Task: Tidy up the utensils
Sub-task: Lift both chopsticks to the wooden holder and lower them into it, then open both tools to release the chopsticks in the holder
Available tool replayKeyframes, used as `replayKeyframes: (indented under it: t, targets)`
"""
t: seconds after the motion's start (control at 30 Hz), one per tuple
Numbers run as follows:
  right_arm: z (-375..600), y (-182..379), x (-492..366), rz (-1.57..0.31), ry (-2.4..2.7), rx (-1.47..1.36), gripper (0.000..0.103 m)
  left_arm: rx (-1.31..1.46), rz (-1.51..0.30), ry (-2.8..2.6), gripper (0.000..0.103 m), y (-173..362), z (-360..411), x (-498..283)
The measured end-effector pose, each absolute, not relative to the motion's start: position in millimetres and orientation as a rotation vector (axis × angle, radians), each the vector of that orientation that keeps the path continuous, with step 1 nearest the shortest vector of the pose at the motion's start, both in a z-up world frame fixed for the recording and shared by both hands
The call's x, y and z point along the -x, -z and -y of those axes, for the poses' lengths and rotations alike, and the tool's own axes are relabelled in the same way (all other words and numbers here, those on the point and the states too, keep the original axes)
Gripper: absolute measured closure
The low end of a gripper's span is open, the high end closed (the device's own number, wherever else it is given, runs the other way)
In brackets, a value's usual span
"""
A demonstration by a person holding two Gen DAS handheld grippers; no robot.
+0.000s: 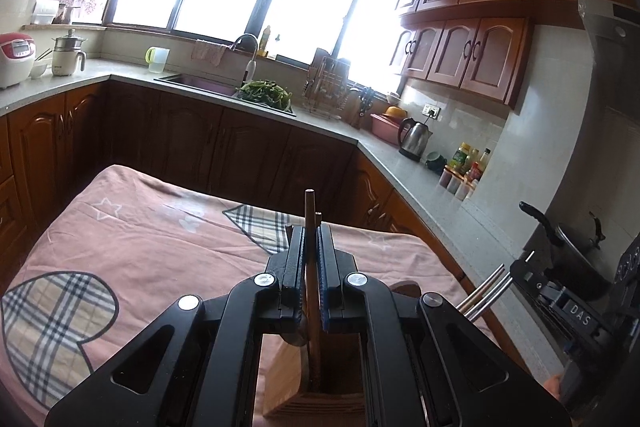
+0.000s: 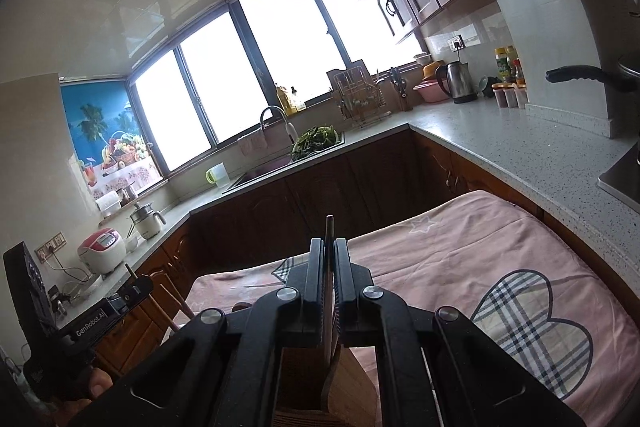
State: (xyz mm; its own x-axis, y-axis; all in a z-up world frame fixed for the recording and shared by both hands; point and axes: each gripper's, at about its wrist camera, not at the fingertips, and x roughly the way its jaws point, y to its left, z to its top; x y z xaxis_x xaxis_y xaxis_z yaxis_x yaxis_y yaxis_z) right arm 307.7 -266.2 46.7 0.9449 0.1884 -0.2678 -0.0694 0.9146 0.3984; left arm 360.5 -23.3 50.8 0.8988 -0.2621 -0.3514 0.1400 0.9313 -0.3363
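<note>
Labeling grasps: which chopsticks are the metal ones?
The silvery chopsticks in the right gripper; the wooden chopsticks in the left gripper are plain brown.

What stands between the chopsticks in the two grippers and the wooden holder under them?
Nothing visible. The left gripper is shut on wooden chopsticks whose lower ends already reach into the wooden holder. The right gripper is shut on a darker chopstick, its tip at the holder's open compartment.

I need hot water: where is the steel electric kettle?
In the left wrist view, the steel electric kettle stands on the right-hand countertop, beside the pink basin.
</note>
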Motion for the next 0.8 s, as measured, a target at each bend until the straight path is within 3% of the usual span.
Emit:
replayKeyframes:
  t: [0.6, 0.8]
  targets:
    - [261, -24, -316, -0.394, -0.147, -0.425, 0.098, 0.227, -0.466, 0.219, 0.098, -44, 38, -365]
    - [262, -23, -316, -0.403, -0.158, -0.434, 0.093, 0.229, -0.481, 0.218, 0.098, -43, 38, -366]
